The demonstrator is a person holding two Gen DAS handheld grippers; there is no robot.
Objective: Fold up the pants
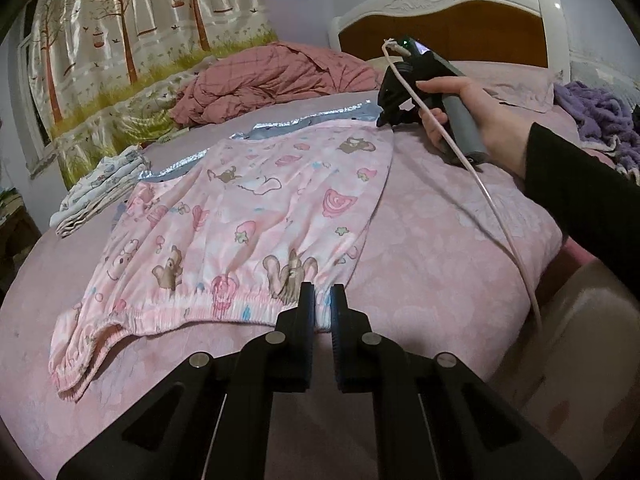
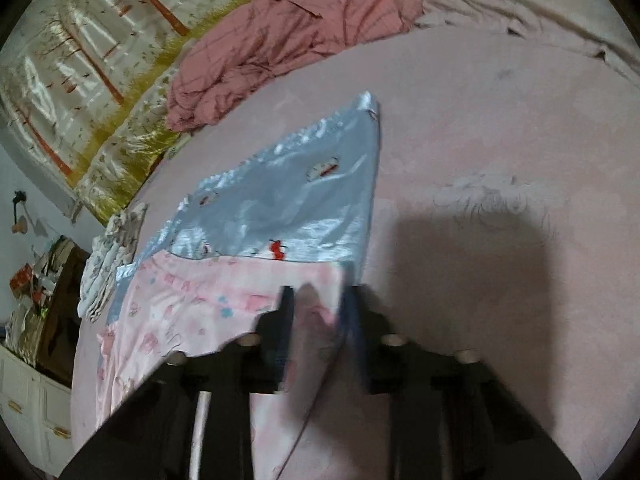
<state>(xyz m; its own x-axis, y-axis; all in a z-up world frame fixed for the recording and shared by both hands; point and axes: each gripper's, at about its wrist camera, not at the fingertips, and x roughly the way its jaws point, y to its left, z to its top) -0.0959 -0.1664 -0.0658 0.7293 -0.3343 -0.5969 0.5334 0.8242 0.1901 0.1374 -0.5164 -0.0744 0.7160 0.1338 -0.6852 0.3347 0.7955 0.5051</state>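
Note:
Pink cartoon-print pants (image 1: 248, 216) lie spread flat on the pink bed (image 1: 440, 220), elastic waistband toward the near edge. My left gripper (image 1: 322, 294) is shut on the waistband, and a fold of pink cloth shows between its narrow fingers. At the far right corner of the pants, a hand (image 1: 472, 108) holds my right gripper (image 1: 386, 122). The right wrist view is blurred. It shows pink cloth (image 2: 192, 300) bunched between the right gripper (image 2: 319, 300) fingers, which look shut on it.
A shiny blue garment (image 2: 288, 200) lies under the far end of the pants. A crumpled red quilt (image 1: 272, 80) sits at the back, folded white clothes (image 1: 100, 192) at the left edge and a purple blanket (image 1: 596, 116) at the right. A white cable (image 1: 500, 216) trails across the bed.

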